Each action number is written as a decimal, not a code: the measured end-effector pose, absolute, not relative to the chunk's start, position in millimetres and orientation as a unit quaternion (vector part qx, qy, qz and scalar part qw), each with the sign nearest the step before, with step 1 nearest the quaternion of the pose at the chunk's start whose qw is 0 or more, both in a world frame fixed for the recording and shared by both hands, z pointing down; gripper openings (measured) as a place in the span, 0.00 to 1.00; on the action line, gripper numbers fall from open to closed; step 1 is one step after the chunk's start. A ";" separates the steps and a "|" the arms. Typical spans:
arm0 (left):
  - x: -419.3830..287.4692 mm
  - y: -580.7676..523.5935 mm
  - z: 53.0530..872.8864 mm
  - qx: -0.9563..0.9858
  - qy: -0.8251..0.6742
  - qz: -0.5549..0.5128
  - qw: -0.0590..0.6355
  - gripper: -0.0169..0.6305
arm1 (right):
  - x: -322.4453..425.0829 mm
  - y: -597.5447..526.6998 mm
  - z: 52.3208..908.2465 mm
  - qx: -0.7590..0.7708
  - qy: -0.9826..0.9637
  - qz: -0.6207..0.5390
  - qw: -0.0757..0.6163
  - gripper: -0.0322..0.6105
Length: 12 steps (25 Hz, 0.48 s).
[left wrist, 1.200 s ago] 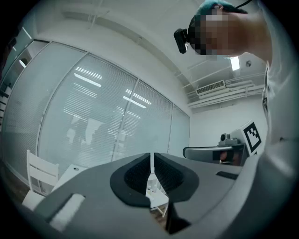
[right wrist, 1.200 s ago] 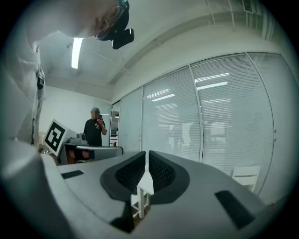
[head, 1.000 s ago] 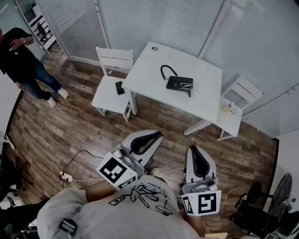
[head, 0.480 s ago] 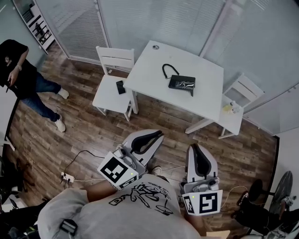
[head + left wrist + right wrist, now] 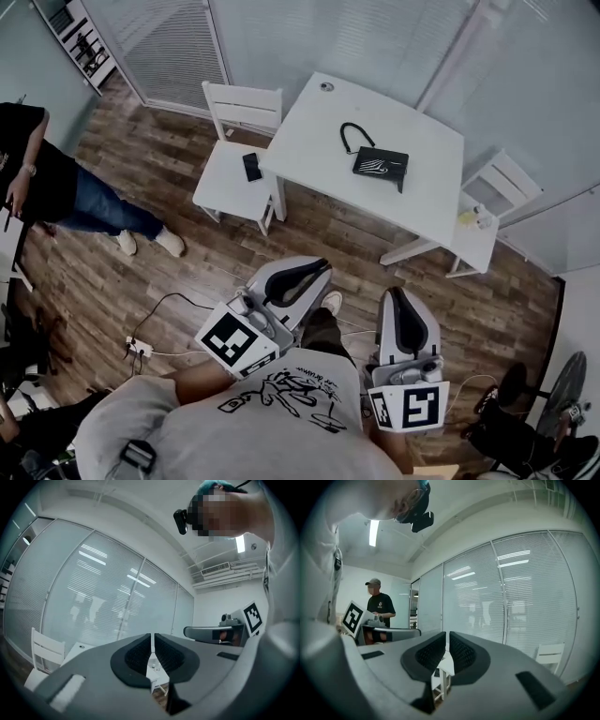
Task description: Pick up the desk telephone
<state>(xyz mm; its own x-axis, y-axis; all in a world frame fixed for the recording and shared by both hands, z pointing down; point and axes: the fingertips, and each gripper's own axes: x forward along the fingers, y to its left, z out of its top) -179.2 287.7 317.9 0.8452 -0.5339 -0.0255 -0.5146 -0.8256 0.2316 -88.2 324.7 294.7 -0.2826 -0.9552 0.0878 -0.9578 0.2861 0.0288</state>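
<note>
Pointing level toward the white surface (image 5: 319, 141), the left tool (image 5: 322, 267) and the right tool (image 5: 395, 293) are held over the wooden floor (image 5: 141, 244), each with its jaws pressed together and nothing between them. The desk telephone (image 5: 382, 164) lies flat on the surface, right of its middle, with a dark cord (image 5: 352, 131) looped just beside it, well apart from both tools. A white chair (image 5: 230, 178) stands at the surface's left edge.

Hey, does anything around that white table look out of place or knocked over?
Nothing is spilled or knocked over. The desk telephone lies flat on the white table. Two small oddities: a dark handheld device lies on the seat of a white chair, and a power strip with loose cable sits on the floor.
</note>
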 end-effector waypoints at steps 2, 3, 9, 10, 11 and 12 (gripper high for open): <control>-175.8 279.4 319.3 0.954 -0.277 -0.046 0.109 0.06 | -85.8 316.0 296.7 0.596 -0.802 0.014 0.045 0.08; -172.7 274.7 320.0 0.954 -0.277 -0.045 0.109 0.06 | -83.2 311.2 297.8 0.595 -0.802 0.015 0.044 0.08; -131.8 237.5 323.0 0.956 -0.269 -0.042 0.108 0.06 | -43.2 276.5 302.1 0.603 -0.797 0.017 0.040 0.08; -121.8 230.4 323.4 0.957 -0.267 -0.042 0.107 0.06 | -33.2 269.8 303.0 0.605 -0.795 0.018 0.039 0.08; -111.1 223.2 323.5 0.958 -0.264 -0.041 0.106 0.06 | -22.5 262.8 303.7 0.607 -0.794 0.018 0.037 0.08; -100.0 215.7 323.3 0.958 -0.262 -0.040 0.105 0.06 | -11.2 255.6 304.0 0.609 -0.792 0.019 0.036 0.08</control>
<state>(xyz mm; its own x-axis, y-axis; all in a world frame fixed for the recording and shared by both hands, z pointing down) -100.0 215.7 323.3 0.8594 -0.5110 -0.0208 -0.4943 -0.8405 0.2219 -11.2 255.6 304.0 -0.2558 -0.9635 0.0795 -0.9662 0.2576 0.0136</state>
